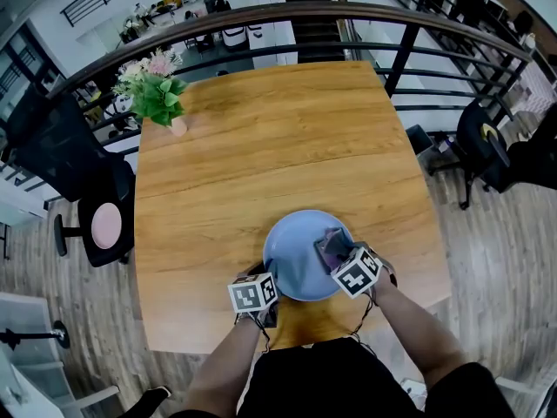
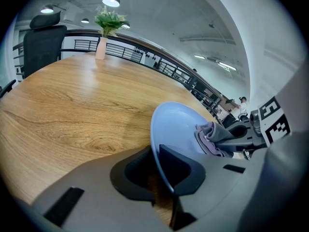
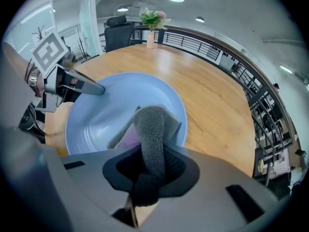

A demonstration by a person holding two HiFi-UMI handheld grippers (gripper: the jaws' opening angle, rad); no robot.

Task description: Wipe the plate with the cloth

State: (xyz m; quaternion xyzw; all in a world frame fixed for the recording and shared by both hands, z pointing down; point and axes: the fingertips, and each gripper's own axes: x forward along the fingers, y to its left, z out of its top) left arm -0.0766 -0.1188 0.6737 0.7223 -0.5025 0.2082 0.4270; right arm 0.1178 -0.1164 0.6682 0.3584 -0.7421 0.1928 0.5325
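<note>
on the table (image 1: 261,146), left tongs (image 2: 157,170) clamp plate (image 2: 176,124) rim, right tongs (image 3: 149,170) pinch cloth (image 3: 152,129) inside

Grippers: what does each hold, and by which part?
Left gripper clamps the plate by its near rim. Right gripper pinches the cloth by a bunched fold.

Both forearms (image 1: 228,360) reached forward. Left gripper (image 2: 160,172) pinched the plate (image 2: 176,124) rim; right gripper (image 3: 150,174), pointing steeply down, clamped the cloth (image 3: 152,129).

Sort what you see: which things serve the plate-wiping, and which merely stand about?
In use: plate, cloth, left gripper clamping the plate's rim, right gripper clamping the cloth.
Standing about: flower vase, office chair.
</note>
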